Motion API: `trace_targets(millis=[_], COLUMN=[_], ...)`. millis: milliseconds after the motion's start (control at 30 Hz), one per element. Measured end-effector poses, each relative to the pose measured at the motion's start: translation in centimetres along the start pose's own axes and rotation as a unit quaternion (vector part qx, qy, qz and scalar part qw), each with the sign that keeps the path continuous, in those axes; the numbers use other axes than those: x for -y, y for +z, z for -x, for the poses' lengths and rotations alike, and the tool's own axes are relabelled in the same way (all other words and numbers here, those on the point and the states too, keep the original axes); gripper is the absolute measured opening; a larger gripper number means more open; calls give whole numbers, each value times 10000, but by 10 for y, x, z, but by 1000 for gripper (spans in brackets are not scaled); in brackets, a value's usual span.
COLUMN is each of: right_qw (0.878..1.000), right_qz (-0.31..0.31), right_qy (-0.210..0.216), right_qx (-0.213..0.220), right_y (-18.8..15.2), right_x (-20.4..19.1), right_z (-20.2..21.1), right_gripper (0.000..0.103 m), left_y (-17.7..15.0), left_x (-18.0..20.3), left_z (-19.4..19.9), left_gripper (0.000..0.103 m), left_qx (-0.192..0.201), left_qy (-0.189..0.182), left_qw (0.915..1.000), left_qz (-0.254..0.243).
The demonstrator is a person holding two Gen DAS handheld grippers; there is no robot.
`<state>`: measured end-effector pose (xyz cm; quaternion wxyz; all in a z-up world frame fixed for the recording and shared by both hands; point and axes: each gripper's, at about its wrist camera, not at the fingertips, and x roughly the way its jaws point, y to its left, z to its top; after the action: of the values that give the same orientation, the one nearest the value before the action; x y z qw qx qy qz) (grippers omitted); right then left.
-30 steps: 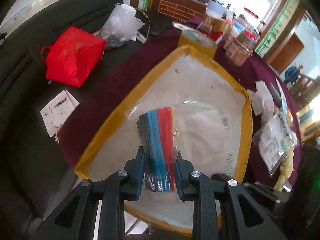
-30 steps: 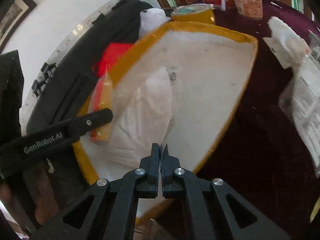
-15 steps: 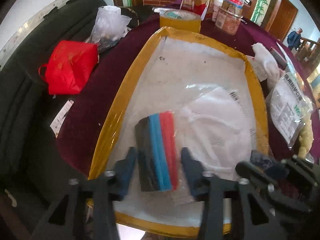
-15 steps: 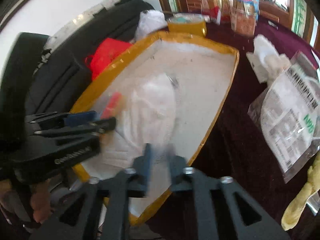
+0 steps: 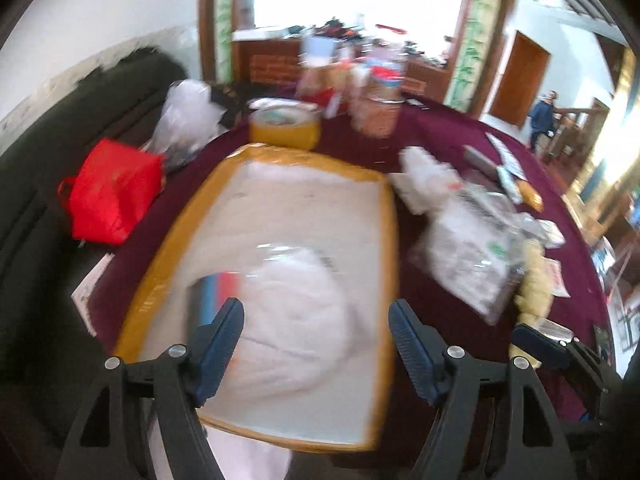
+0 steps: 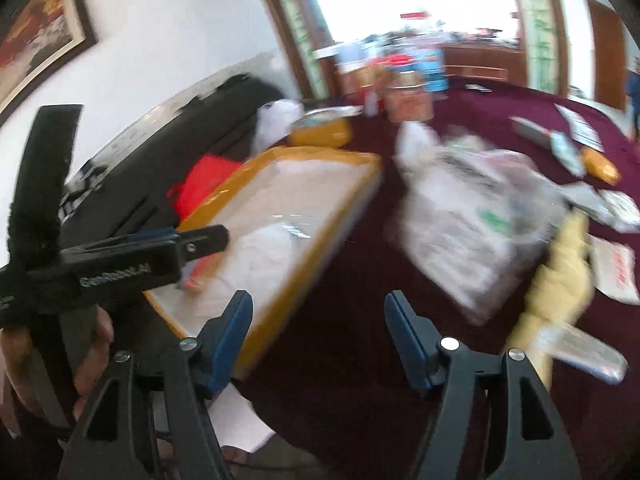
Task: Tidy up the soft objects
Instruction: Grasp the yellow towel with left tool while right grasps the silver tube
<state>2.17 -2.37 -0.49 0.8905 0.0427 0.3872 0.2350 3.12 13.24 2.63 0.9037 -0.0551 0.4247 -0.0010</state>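
On tray (image 5: 388, 240): clear-bagged white cloth (image 5: 296, 312)

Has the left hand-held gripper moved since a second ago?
Yes. The left hand-held gripper has drawn back and up from the yellow-rimmed tray; its jaws have just been opening, leaving the clear bag lying in it.
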Motion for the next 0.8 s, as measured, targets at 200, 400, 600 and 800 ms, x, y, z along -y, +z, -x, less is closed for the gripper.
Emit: trace_targets(millis=[200,400,600,800], right_qw=[9979,9955,9943,9920], right_qz=[-525,-693,-611,-421], right_qy=[-360,-630,-866,-965], right_qx=[144,170,-94,-690], right_y=[-26,-37,-26,-14], right_x=[53,102,151,186], right_z=[40,69,69,40], right_gripper=[68,68,68,66], left_y=[-19,-23,-28,-26], left_x=[53,86,102,111], left_z=[2,-2,-7,-14], left_gripper=[86,86,86,86], left_qx=[121,-174,-448,-680], left_qy=[-519,-1036,-1117,-1309], left_qw=[9981,9932,9905,9870], left_qz=[-312,-506,-668,-636])
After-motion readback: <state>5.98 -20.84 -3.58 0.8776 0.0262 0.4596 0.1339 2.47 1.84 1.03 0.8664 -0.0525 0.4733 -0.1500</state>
